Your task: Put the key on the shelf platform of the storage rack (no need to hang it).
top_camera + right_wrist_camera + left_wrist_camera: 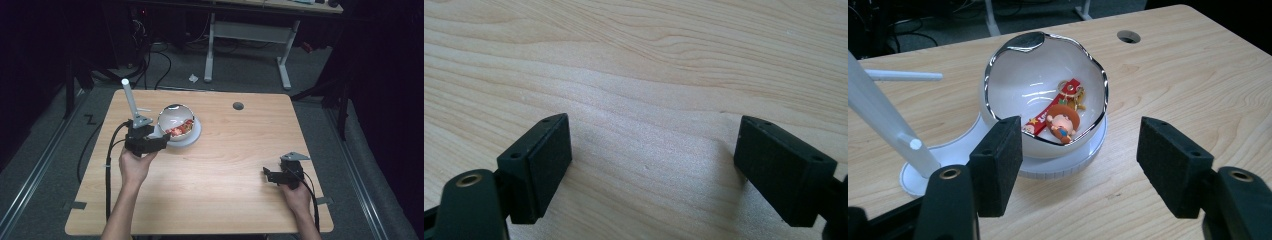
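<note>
We hold the left tongs (1080, 167) spread just before the white bowl (1013, 85), likely next reaching inside for its keychain (1060, 120), right tongs (651, 170) spread, idle.

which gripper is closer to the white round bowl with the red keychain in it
Left. The left gripper sits open right beside the white round bowl, without touching it; the right gripper is across the wooden table, far from it.

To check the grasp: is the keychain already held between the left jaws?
No, the keychain lies inside the white bowl, beyond the open jaws.
</note>
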The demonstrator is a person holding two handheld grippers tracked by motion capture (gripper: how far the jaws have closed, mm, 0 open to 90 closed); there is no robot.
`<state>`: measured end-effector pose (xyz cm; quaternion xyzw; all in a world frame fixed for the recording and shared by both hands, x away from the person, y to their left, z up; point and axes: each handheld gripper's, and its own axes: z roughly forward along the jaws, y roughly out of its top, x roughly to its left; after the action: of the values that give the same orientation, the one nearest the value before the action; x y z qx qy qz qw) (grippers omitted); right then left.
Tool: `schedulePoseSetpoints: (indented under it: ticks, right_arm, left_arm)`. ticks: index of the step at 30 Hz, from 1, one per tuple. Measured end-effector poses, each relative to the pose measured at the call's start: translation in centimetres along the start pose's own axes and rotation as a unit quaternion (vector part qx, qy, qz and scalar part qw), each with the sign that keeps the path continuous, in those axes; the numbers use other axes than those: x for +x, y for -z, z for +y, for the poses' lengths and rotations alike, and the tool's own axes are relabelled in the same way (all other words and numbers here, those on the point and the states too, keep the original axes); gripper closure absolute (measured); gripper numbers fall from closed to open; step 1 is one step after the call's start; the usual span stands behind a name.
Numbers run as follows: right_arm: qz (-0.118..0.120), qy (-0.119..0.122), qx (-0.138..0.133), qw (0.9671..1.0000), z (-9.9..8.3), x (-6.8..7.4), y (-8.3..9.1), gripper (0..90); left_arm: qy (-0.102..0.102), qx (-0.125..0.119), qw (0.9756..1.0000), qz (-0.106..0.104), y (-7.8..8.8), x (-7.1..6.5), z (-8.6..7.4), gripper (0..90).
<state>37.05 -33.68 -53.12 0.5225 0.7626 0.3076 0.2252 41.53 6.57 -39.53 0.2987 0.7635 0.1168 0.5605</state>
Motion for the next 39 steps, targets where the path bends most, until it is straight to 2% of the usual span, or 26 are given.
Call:
schedulePoseSetpoints:
  ticks: [2,6,8,11,12,14,21,24,28,29,30,32,39]
  right_arm:
    - [0.000,0.000,0.000,1.0000,0.0,0.0,0.0,15.2]
    - [0.000,0.000,0.000,1.0000,0.0,0.0,0.0,15.2]
    - [0.000,0.000,0.000,1.0000,0.0,0.0,0.0,15.2]
    - [0.000,0.000,0.000,1.0000,0.0,0.0,0.0,15.2]
    - [0.000,0.000,0.000,1.0000,0.0,0.0,0.0,15.2]
    - [0.000,0.000,0.000,1.0000,0.0,0.0,0.0,15.2]
    - [0.000,0.000,0.000,1.0000,0.0,0.0,0.0,15.2]
    - [0.000,0.000,0.000,1.0000,0.0,0.0,0.0,15.2]
    - [-0.001,0.000,0.000,1.0000,0.0,0.0,0.0,15.2]
    - [-0.001,0.000,0.000,1.0000,0.0,0.0,0.0,15.2]
    - [-0.001,0.000,0.000,1.0000,0.0,0.0,0.0,15.2]
    - [-0.001,0.000,0.000,1.0000,0.0,0.0,0.0,15.2]
    - [0.000,-0.001,0.000,1.0000,-0.1,0.1,0.1,15.3]
  left_arm:
    - [0.011,0.000,0.9999,0.005,0.2,0.0,0.1,35.2]
    - [0.006,0.001,1.0000,0.000,0.4,0.3,0.1,35.2]
    - [0.014,0.002,0.9999,0.002,0.6,0.4,0.2,35.2]
    - [0.011,0.001,0.9999,-0.003,0.9,0.7,0.2,35.6]
    - [0.019,0.002,0.9998,-0.002,1.1,0.8,0.2,35.7]
    - [0.022,0.003,0.9998,-0.002,1.3,0.9,0.1,35.8]
    - [0.023,0.005,0.9997,-0.005,1.9,1.3,-0.1,35.8]
    - [0.014,0.004,0.9999,-0.006,2.1,1.4,-0.1,35.8]
    - [0.032,0.002,0.9994,-0.011,2.8,1.2,-0.2,35.7]
    - [0.023,0.005,0.9996,-0.016,2.8,1.4,-0.2,35.7]
    - [0.023,0.005,0.9996,-0.016,2.8,1.4,-0.2,35.7]
    - [0.033,0.007,0.9994,-0.012,3.0,1.4,-0.4,35.7]
    - [0.038,0.015,0.9990,-0.018,3.4,1.7,-0.7,35.7]
